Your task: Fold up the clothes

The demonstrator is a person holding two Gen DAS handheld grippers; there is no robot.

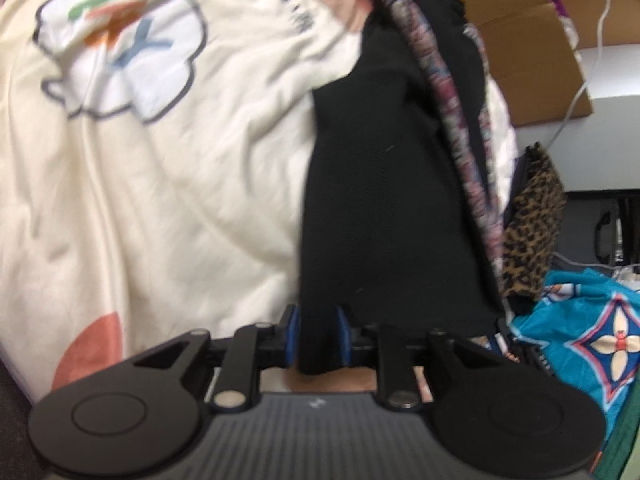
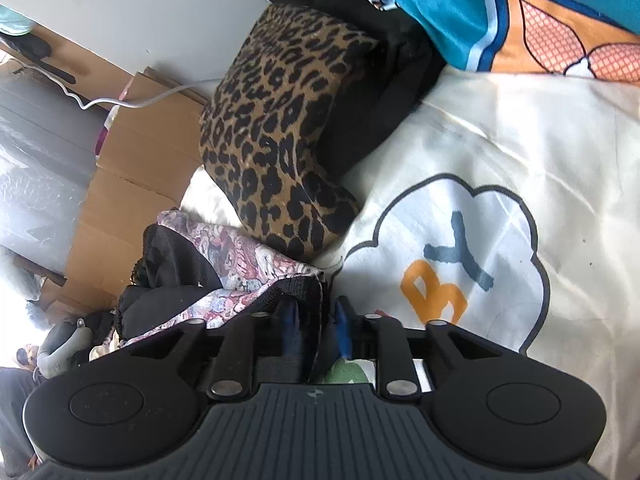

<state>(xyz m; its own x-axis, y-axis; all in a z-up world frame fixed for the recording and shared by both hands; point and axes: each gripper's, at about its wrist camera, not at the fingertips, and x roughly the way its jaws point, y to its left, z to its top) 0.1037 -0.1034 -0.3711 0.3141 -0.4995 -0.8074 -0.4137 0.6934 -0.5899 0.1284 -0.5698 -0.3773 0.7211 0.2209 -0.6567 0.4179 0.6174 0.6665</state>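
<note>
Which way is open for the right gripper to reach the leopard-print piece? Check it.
Probably none yet: the right gripper has the floral-edged black garment between its jaws, and that heap lies before the leopard-print piece. Free it first.

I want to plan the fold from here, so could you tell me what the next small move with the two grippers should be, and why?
Probably draw both grippers back clear of the cloth. The left gripper has the black garment between slightly parted pads, and the right gripper likewise straddles its patterned edge; it lies flat on the cream bedspread.
</note>
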